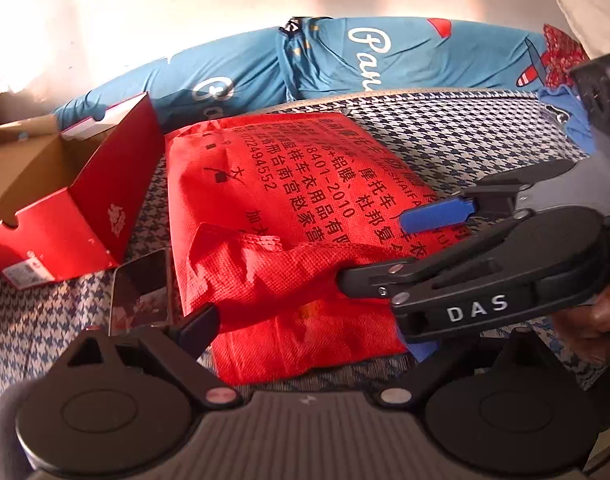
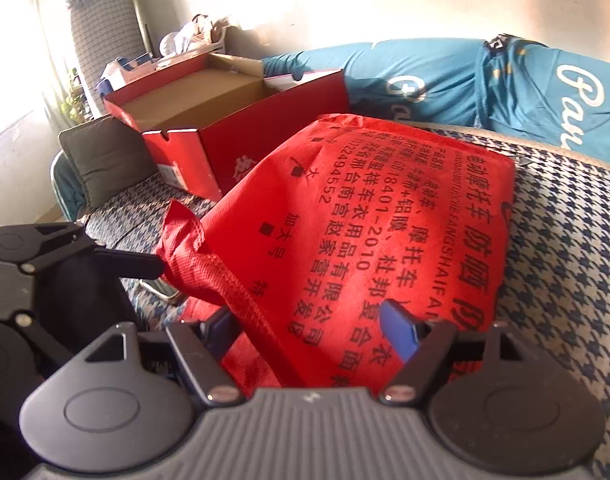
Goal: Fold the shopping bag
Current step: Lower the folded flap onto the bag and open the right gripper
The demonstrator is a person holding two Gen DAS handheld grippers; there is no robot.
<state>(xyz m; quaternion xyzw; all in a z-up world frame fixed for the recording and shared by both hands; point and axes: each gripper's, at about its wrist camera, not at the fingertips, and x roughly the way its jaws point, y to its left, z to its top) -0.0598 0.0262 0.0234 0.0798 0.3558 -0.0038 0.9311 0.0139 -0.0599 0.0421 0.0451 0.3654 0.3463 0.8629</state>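
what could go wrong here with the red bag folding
1. The red bag looks puffy and its handle sticks out loose, so the fold may spring open once released.
2. Both claws, left and right, crowd the same near edge and could collide.
3. A phone beside the bag might get nudged.

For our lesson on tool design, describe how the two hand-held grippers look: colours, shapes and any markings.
Both grippers, the left gripper and the right gripper, are matte black, with a grey ribbed body, round hinge discs, silver rivets and slim black arms ending in blue pads. White letters "DAS" mark the right one's side.
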